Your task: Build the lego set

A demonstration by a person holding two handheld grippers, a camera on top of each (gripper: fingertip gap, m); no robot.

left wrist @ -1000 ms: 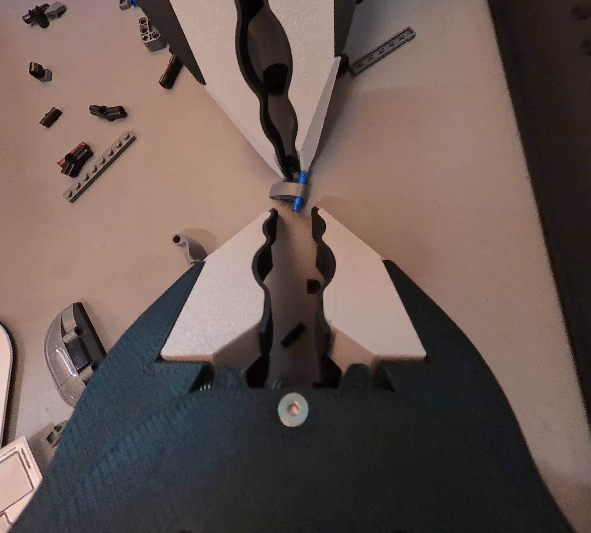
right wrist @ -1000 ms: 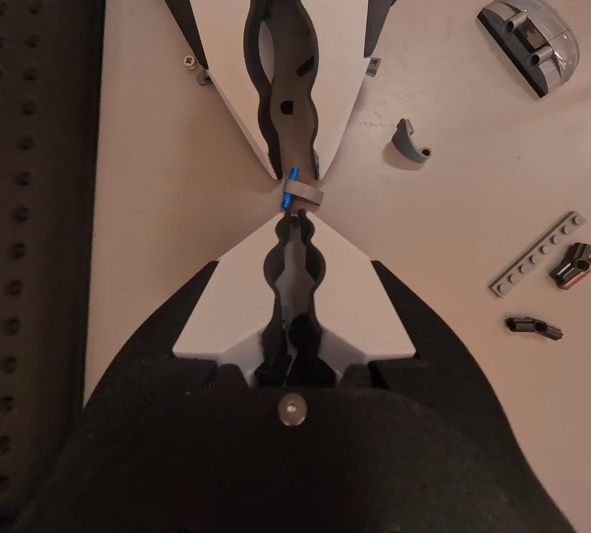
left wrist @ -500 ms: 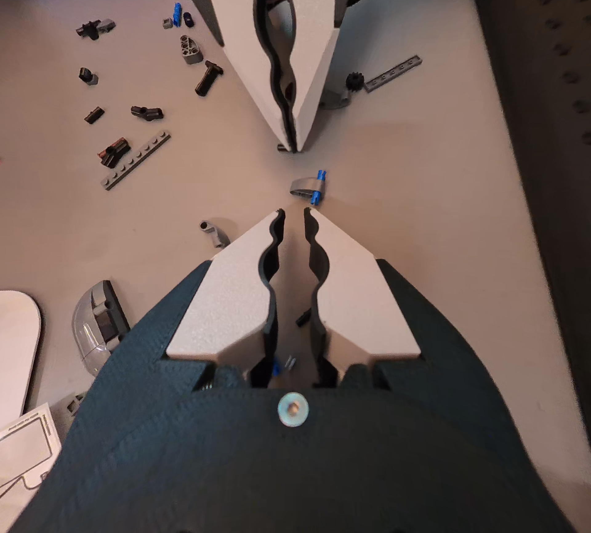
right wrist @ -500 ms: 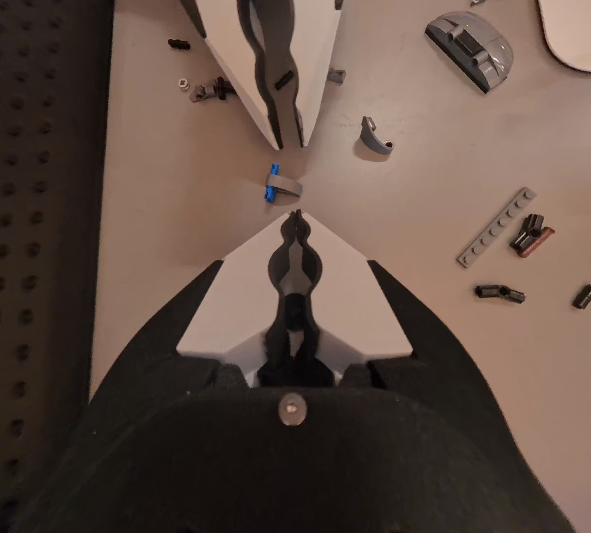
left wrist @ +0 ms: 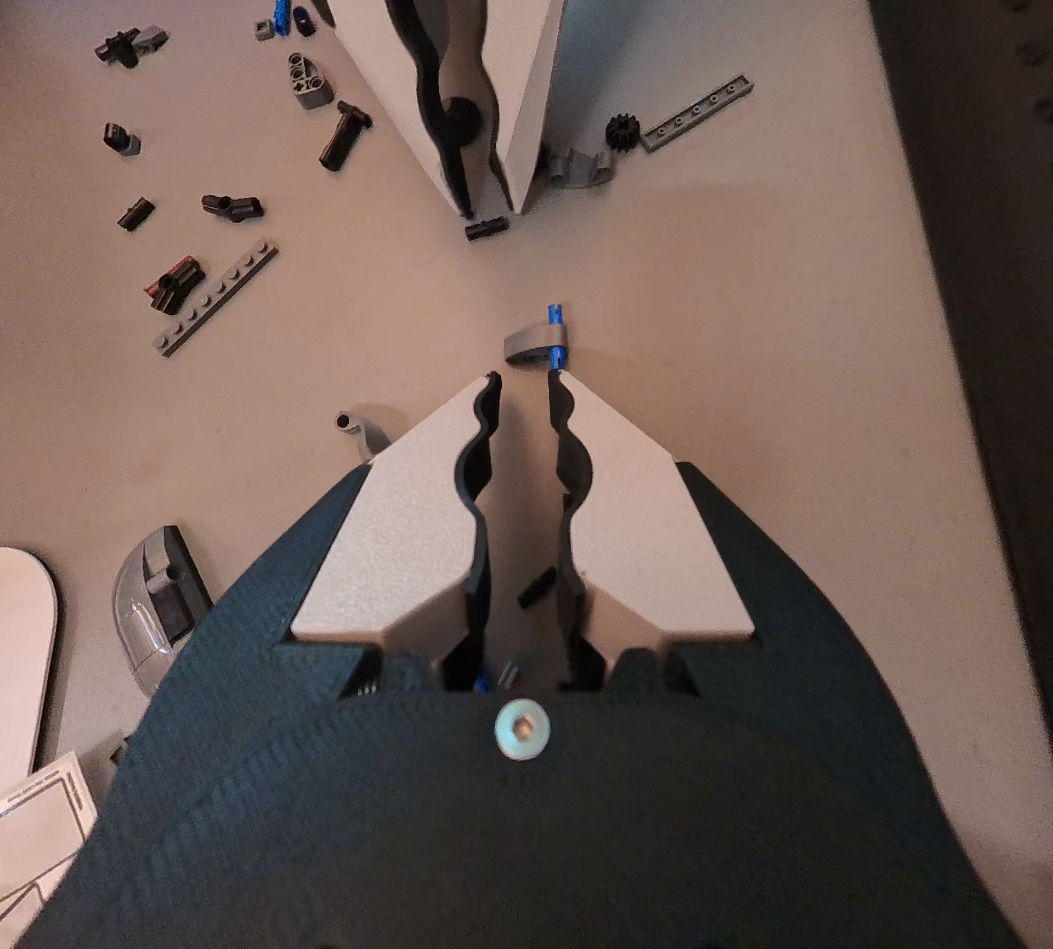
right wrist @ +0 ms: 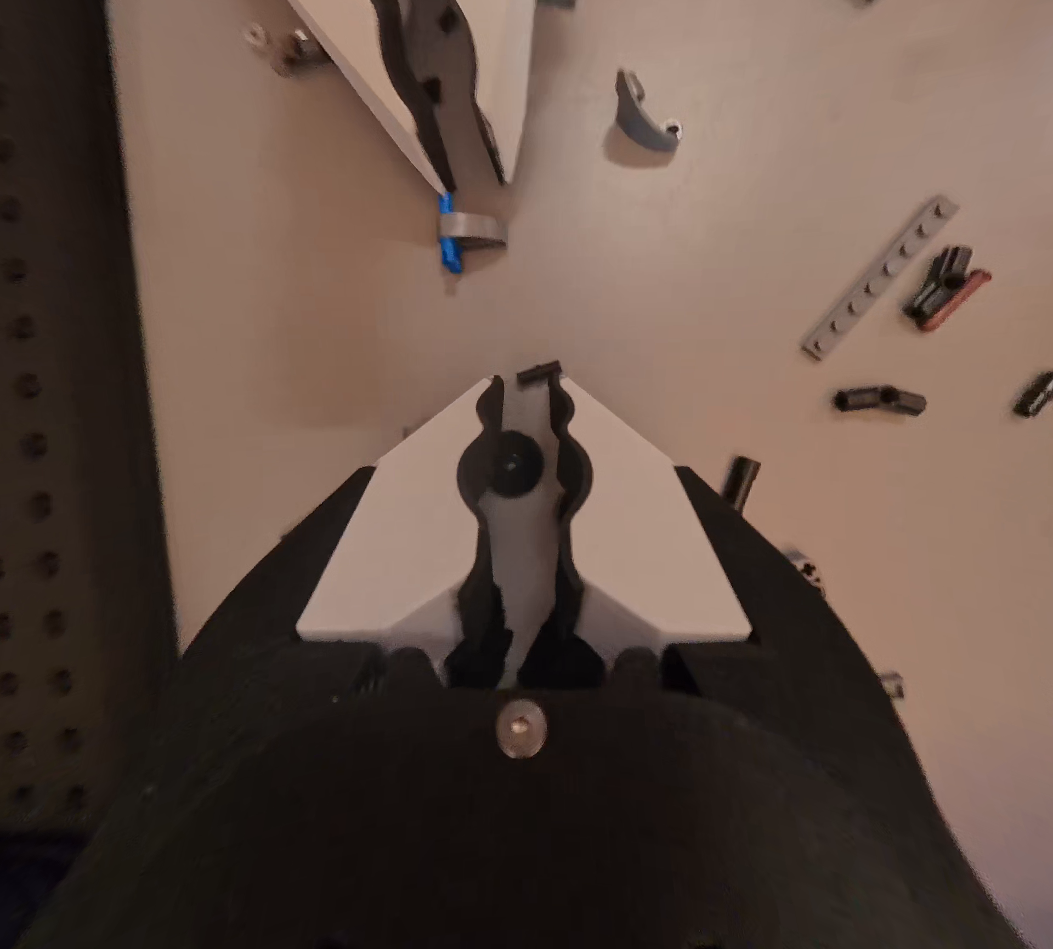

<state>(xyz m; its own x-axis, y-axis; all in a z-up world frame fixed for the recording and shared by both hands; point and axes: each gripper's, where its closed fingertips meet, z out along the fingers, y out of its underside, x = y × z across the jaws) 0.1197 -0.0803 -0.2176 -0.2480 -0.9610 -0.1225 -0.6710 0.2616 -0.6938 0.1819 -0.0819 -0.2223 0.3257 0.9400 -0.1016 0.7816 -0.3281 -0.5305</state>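
The left gripper points at the right gripper, tips facing, well apart. A curved piece with a pin lies on the table just ahead of the left gripper's tips, toward its right finger. A short pin lies just before the right gripper's tips. Left of the left gripper lie a long plate, small connectors and, nearer its body, a domed piece. Ahead to its right lie a second plate and a gear.

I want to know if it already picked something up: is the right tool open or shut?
Open and empty. Its fingers stand apart, with bare table showing between them, and the small black pin lies loose just beyond the right tool.
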